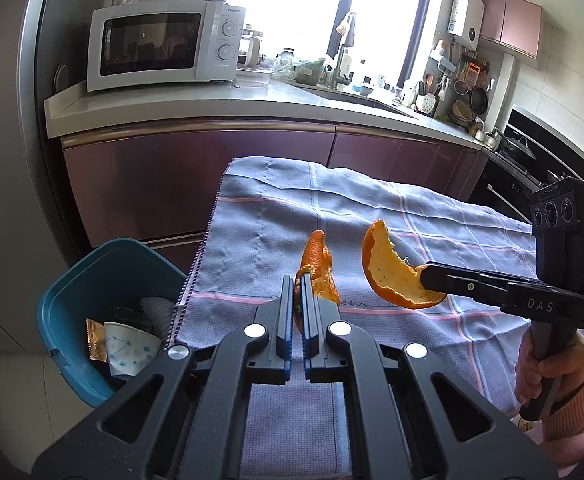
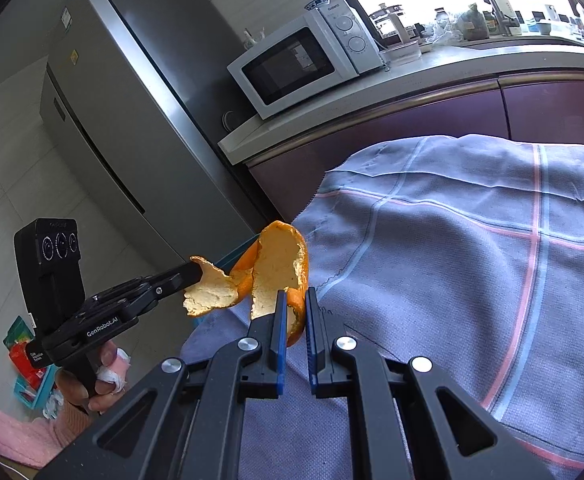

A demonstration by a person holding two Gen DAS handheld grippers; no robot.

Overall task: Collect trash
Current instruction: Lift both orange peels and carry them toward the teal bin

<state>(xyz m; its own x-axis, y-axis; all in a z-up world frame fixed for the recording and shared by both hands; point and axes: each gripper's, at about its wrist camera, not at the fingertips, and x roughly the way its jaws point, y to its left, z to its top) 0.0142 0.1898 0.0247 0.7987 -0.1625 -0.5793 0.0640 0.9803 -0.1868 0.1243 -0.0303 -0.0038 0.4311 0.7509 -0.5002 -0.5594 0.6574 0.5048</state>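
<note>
A wrinkled blue checked cloth point(image 1: 372, 220) covered the kitchen table. Above it, the left gripper point(image 1: 298, 280) clenched a curled orange peel point(image 1: 318, 264); the right gripper point(image 2: 294, 296) pinched another cupped peel point(image 2: 284, 256).

Two orange peels point(image 1: 392, 276), one bin point(image 1: 76, 280), one microwave point(image 1: 160, 44)

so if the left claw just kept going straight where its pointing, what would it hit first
Probably the checked cloth on the table: the left claw, shut on an orange peel, points down over it. The depth is hard to judge.
</note>
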